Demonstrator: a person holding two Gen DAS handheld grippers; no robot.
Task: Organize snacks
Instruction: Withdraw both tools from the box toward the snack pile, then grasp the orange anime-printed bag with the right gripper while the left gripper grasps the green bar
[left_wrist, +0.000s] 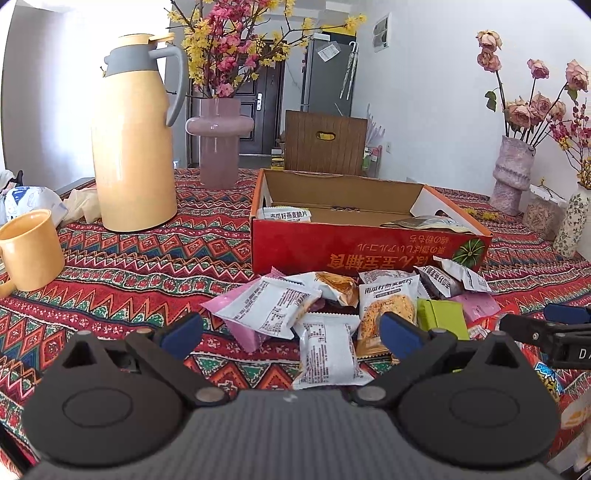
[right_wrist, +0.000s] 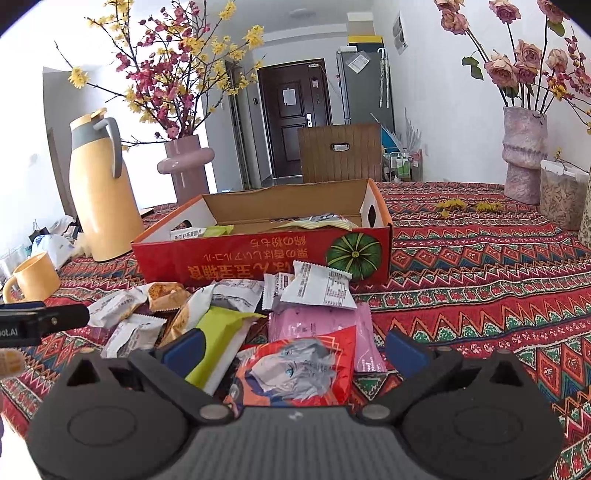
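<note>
Both grippers, left (left_wrist: 291, 334) and right (right_wrist: 293, 349), gape empty; snacks (left_wrist: 325, 314) lie between them and the box (left_wrist: 365, 243) beyond.

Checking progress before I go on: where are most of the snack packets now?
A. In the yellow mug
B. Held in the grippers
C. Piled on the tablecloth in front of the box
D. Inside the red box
C: the packets lie heaped on the tablecloth before the box, which holds only a few; both grippers, left and right, are open.
</note>
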